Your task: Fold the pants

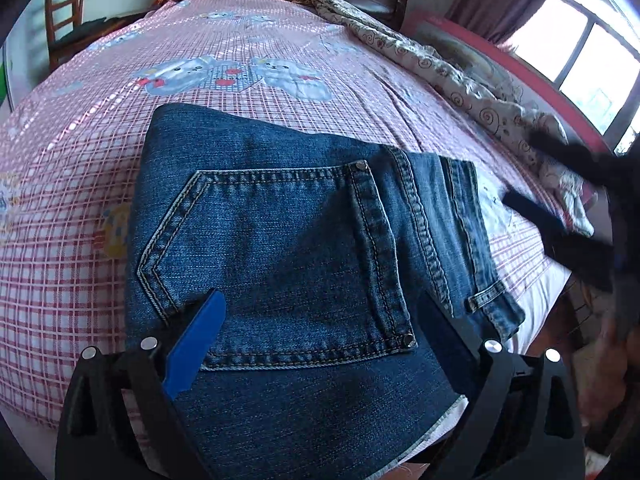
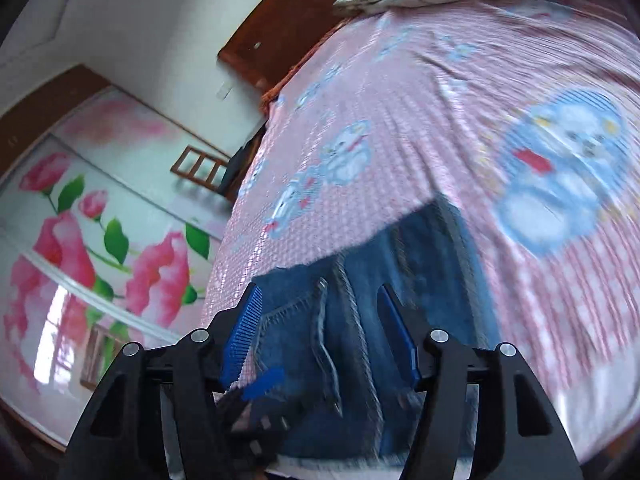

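One pair of folded jeans (image 1: pixel 304 264) is seen lying flat at the near edge of a bed, its single back pocket (image 1: pixel 280 264) facing up, on a pink checked sheet (image 1: pixel 120 92). Nearest the lens, the left gripper (image 1: pixel 320 312) is spread wide above the denim, its blue pad (image 1: pixel 196 344) just over the cloth, with nothing clamped. To the right, the right gripper (image 2: pixel 320 332) is shown part open and lifted clear, its jaws empty; in the left wrist view it appears only as a dark blur (image 1: pixel 560 216) beside the waistband.

The fold is judged to be nearly complete. The remaining step would best be done by pressing the stack flat and squaring its edges, with the waistband and hem kept aligned so that no layer is dragged out of place.

Further back, two cartoon bears (image 1: pixel 236 76) are printed on the sheet, one rumpled patterned quilt (image 1: pixel 460 80) lies along the far side, and one wooden chair (image 1: pixel 60 16) stands beyond the bed.
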`<action>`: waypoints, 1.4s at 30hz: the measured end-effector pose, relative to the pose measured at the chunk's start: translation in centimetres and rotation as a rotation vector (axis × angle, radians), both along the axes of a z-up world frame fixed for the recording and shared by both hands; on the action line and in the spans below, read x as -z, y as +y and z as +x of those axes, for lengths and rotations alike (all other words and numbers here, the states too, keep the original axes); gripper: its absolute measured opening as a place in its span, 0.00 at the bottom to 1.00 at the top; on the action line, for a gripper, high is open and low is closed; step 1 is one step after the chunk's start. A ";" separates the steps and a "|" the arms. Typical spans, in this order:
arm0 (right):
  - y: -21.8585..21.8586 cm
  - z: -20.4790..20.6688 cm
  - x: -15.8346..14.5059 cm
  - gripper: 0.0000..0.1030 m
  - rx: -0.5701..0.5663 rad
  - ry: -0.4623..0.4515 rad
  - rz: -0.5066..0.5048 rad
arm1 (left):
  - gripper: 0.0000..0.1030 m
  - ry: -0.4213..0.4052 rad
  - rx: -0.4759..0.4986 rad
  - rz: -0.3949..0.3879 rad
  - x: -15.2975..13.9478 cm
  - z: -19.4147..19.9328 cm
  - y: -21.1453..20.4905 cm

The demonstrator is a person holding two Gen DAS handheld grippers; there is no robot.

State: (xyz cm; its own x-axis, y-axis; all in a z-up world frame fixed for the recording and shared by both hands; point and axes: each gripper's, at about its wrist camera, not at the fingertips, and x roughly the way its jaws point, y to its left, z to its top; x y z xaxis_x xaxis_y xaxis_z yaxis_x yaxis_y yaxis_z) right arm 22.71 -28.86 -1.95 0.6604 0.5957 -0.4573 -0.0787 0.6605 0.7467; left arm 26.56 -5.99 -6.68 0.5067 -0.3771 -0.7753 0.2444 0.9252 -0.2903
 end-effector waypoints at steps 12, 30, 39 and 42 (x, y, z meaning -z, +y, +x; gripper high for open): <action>0.9 7.3 5.3 0.23 0.024 0.167 0.058 | 0.96 -0.030 0.005 0.045 0.8 -0.3 0.2; -0.1 -6.6 3.7 0.37 -0.070 0.113 0.140 | 0.98 -0.044 -0.005 0.069 1.0 0.0 -0.6; -2.0 -10.0 9.0 0.47 0.012 0.213 0.241 | 0.98 -0.009 -0.005 -0.074 -0.3 -0.8 2.2; -2.8 -11.3 7.5 0.48 0.012 0.172 0.259 | 0.98 -0.011 -0.028 -0.209 -1.4 -4.0 5.7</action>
